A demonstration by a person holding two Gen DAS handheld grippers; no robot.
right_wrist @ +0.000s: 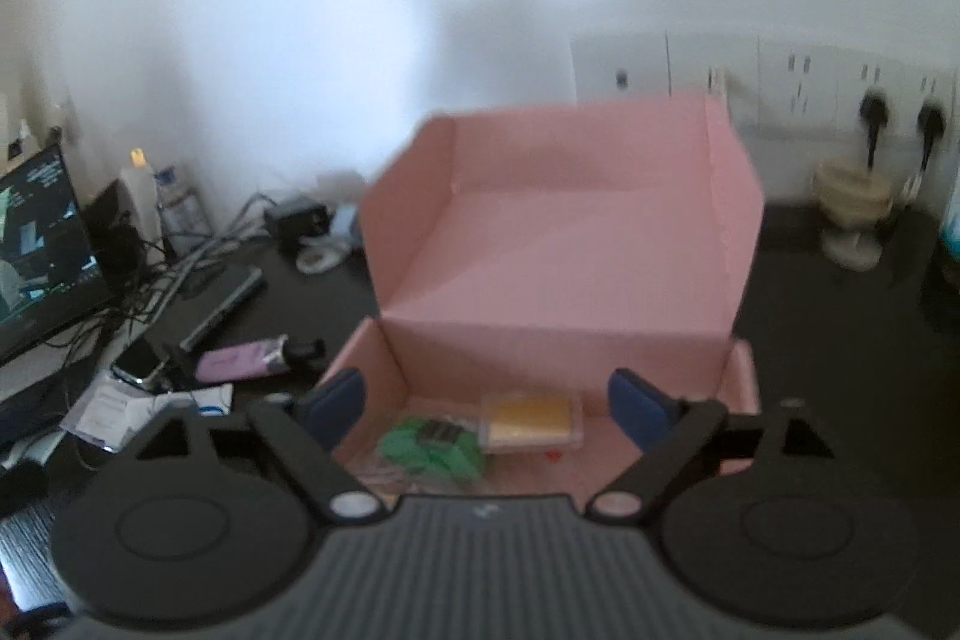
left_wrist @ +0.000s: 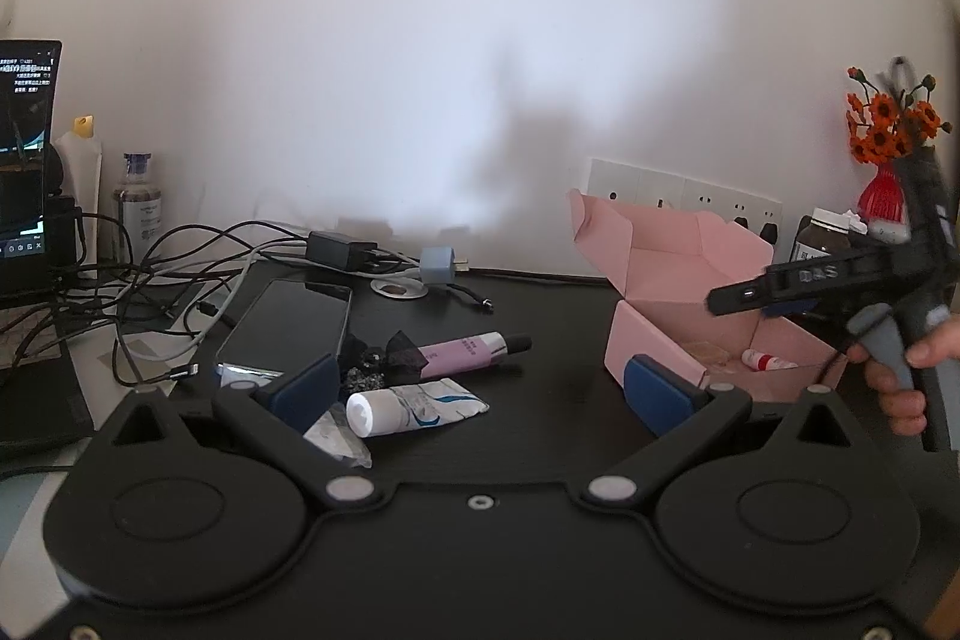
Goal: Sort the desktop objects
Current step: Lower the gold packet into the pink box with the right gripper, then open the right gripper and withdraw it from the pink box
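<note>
right tool (right_wrist: 489, 400): jaws spread wide, nothing between the pads, hanging over the open pink box (right_wrist: 558, 244); a hand (left_wrist: 900, 376) grips its handle in the left view
left tool (left_wrist: 480, 388): also wide open and empty, low over the dark bench (left_wrist: 558, 340), with the loose pile just off its left finger
boxes: 1, pink, lid flap standing up at the back, on the right part of the bench
in the box: 3 things I can count, a green bundle (right_wrist: 435, 445), a clear flat case with a yellow insert (right_wrist: 531, 415), and a small white tube with a red cap (left_wrist: 765, 359); from the right view that tube is only a red speck
tubes still out: 2, a purple tube (left_wrist: 465, 352) and a white-and-blue tube (left_wrist: 414, 403)
which way they point: purple one lies flat, long axis left to right, black cap toward the box; white-and-blue one lies roughly parallel just in front of it, round white cap toward the left finger
phone (left_wrist: 288, 325): 1, face up, behind the tubes
hard to make out: dark glittery lump (left_wrist: 366, 364) between phone and purple tube, can't say what it is; the right view is all blurry
cut off: screen (left_wrist: 24, 160) at the left edge, orange flowers (left_wrist: 888, 124) half hidden by the right tool
cables (left_wrist: 180, 268): a tangle, not countable
</note>
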